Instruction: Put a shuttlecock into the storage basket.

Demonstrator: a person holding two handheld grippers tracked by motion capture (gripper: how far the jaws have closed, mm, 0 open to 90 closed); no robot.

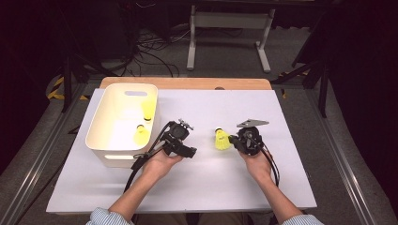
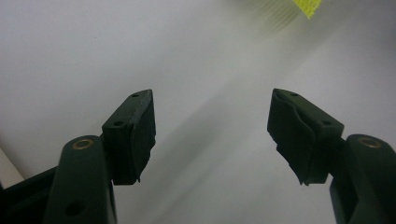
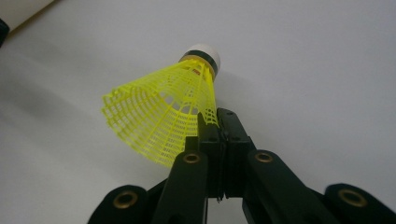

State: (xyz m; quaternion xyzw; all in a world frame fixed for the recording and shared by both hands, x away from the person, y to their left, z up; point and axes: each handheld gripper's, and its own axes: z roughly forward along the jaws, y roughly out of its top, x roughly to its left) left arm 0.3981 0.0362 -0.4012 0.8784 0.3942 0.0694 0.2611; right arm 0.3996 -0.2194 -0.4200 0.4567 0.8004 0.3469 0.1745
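From above, your right gripper (image 1: 233, 140) holds a yellow shuttlecock (image 1: 221, 139) over the white table (image 1: 211, 187), right of centre; your left gripper (image 1: 187, 151) sits just beside the white bin (image 1: 105, 122), where two more yellow shuttlecocks (image 1: 141, 134) lie. In your left gripper view the jaws stand spread with nothing between them. In your right gripper view the jaws are clenched on the shuttlecock's (image 3: 161, 116) mesh skirt edge, cork tip pointing away.
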